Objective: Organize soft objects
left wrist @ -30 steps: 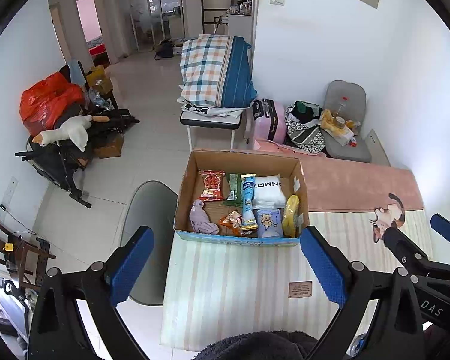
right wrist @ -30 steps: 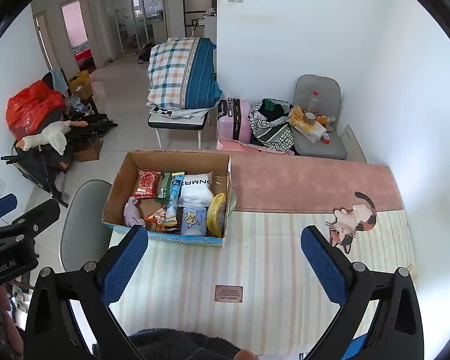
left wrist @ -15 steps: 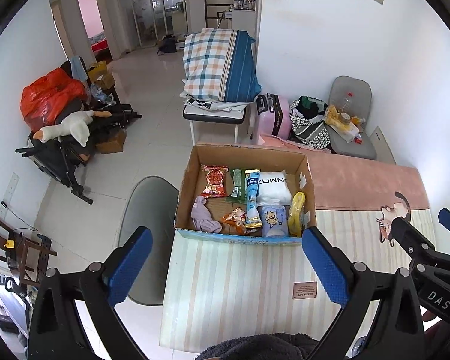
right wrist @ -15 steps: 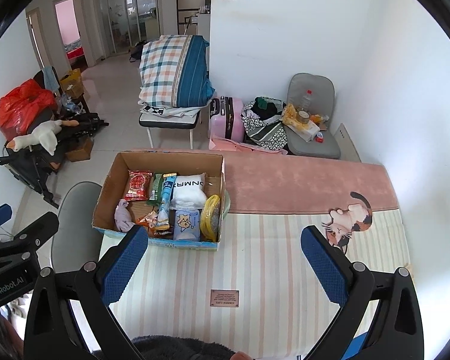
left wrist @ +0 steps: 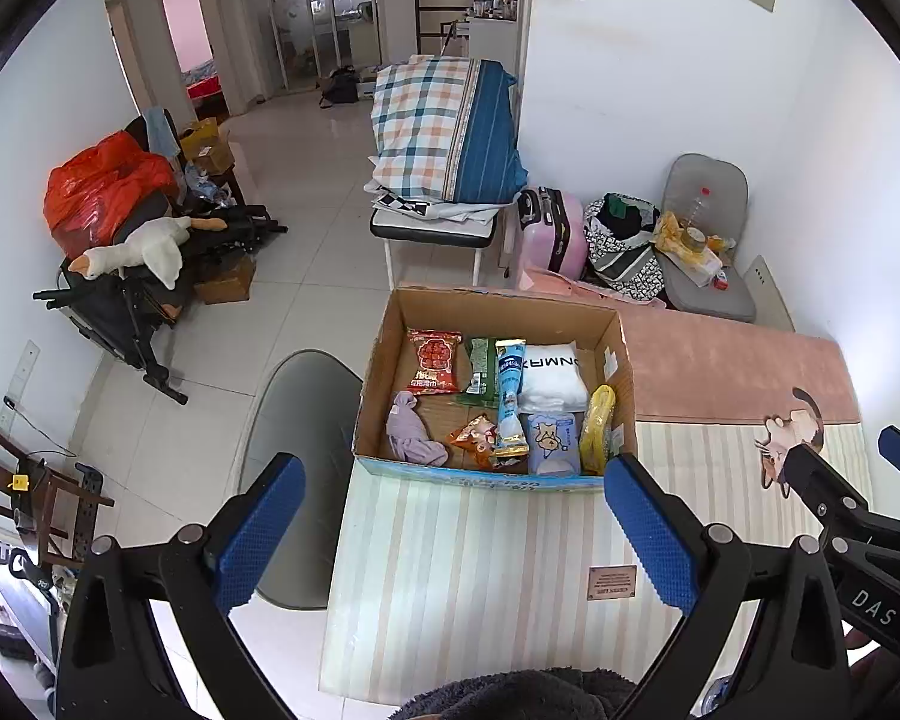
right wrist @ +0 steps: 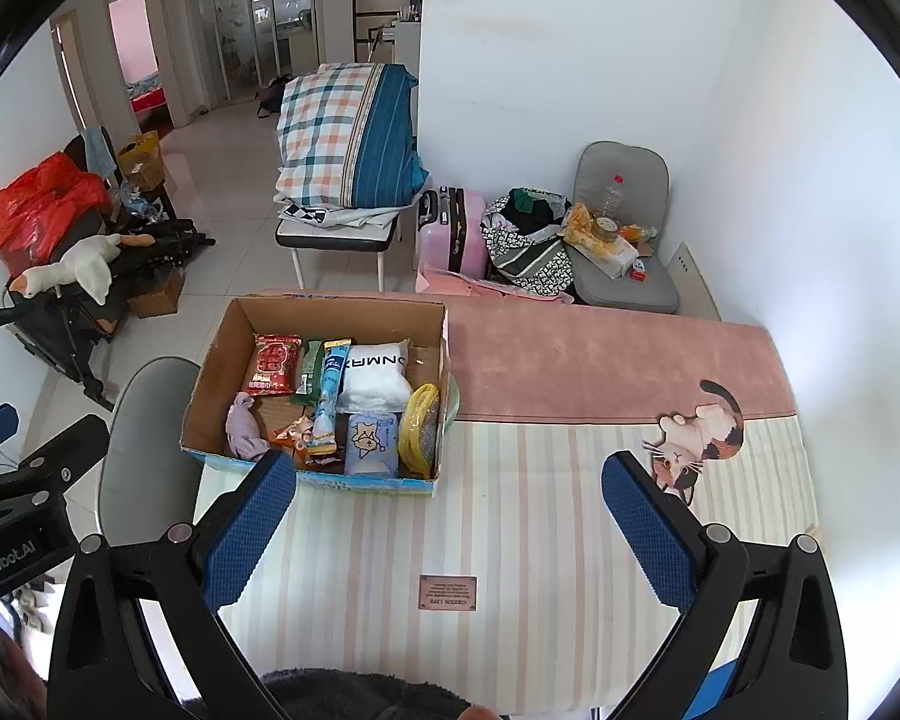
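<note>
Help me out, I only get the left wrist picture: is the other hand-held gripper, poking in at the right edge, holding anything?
Observer: No. In the right wrist view, the right hand-held gripper stands open, with only the striped mat beyond its fingers.
Operator: And the cat picture half hidden behind it?
Observer: The cat shows whole there: calico, with a black tail, near the mat's right side.
Operator: Any writing on my own gripper?
Observer: The left hand-held gripper reads "GenRobot.AI" on its side.
</note>
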A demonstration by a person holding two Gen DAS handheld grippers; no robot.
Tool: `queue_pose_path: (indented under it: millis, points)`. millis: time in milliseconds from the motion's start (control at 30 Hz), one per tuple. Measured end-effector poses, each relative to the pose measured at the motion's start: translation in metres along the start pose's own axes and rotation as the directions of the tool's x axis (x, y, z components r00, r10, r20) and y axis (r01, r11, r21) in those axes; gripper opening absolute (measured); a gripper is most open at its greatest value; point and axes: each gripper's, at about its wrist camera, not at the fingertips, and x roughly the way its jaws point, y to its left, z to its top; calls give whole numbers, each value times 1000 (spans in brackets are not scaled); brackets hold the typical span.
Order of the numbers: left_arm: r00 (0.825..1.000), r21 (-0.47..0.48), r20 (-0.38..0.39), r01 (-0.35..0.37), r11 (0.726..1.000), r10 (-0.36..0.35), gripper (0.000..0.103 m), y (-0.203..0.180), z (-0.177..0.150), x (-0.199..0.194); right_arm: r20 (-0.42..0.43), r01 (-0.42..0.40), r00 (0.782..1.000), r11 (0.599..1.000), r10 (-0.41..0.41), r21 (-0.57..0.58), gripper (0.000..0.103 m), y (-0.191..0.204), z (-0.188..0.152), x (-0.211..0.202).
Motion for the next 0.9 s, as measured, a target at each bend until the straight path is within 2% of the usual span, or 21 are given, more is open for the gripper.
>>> queue_pose_path:
  millis: [900]
  points:
    - [1000, 12, -7, -2, 1000, 2, 102, 4, 2, 5, 7, 18, 1000, 1000, -18, -1, 103, -5, 8, -9]
